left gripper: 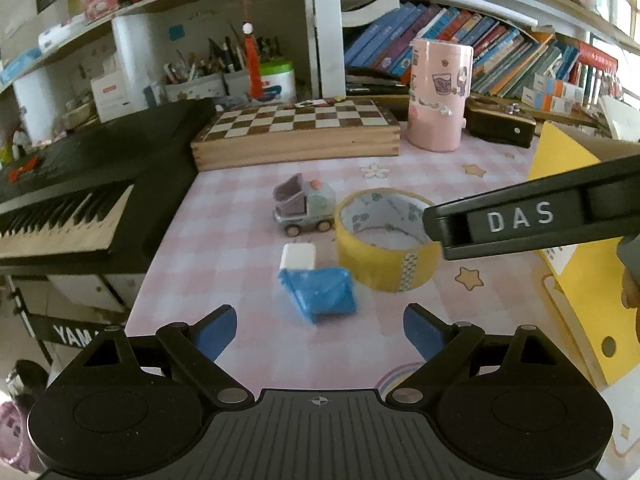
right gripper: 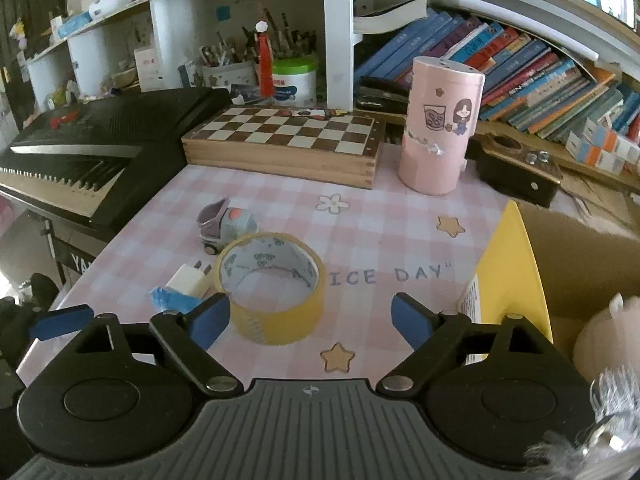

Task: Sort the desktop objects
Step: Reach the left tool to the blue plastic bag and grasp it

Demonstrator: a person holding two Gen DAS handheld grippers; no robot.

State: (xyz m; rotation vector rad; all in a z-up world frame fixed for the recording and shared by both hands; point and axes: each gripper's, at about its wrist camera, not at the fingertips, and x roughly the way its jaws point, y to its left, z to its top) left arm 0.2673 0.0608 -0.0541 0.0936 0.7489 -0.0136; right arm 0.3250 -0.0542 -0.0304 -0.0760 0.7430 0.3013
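Observation:
On the pink checked mat lie a yellow tape roll (left gripper: 386, 240) (right gripper: 272, 286), a small toy truck (left gripper: 305, 206) (right gripper: 226, 222), a white plug adapter (left gripper: 298, 255) (right gripper: 188, 280) and a blue packet (left gripper: 320, 293) (right gripper: 172, 299). My left gripper (left gripper: 320, 330) is open and empty, just in front of the blue packet. My right gripper (right gripper: 310, 322) is open and empty, with its left finger beside the tape roll. In the left wrist view the right gripper's black finger (left gripper: 532, 220) reaches in from the right, next to the tape roll.
A yellow cardboard box (right gripper: 520, 276) (left gripper: 568, 216) stands open at the right. A wooden chessboard box (left gripper: 296, 130) (right gripper: 284, 140), a pink cylinder (left gripper: 438, 96) (right gripper: 440, 128) and a black box (right gripper: 516, 172) stand behind. A black keyboard (left gripper: 80, 196) (right gripper: 96, 148) borders the mat's left.

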